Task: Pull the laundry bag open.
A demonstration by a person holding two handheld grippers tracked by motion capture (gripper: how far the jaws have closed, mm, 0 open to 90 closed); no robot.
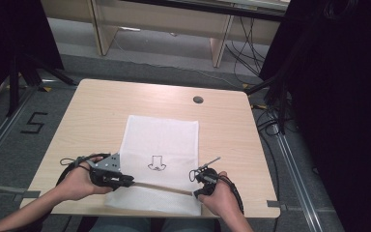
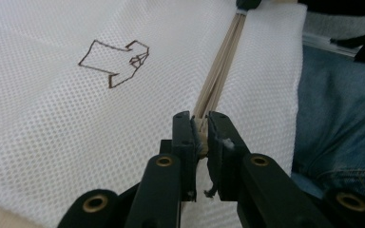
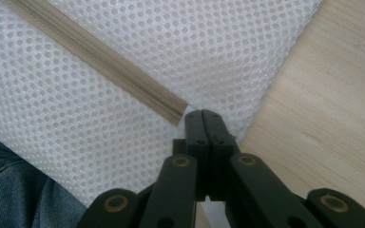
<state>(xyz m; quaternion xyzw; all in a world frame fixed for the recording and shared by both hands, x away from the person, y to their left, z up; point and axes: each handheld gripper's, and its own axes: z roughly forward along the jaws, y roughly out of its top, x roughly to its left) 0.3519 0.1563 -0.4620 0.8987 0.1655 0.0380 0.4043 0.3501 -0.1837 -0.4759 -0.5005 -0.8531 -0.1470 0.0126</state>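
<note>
White mesh laundry bag (image 1: 160, 159), one, lies at the table's (image 1: 101, 106) near edge, overhanging it. One beige zipper (image 1: 162, 187) crosses it. Left gripper (image 2: 199, 137) is clamped on the zipper pull; right gripper (image 3: 204, 124) pinches the bag's mesh at the zipper end. Judgement: keep the right anchor taut and draw the pull straight along the track.

left gripper (image 1: 125, 181): jaws clamped, low | right gripper (image 1: 196, 192): jaws pressed together, low
</note>
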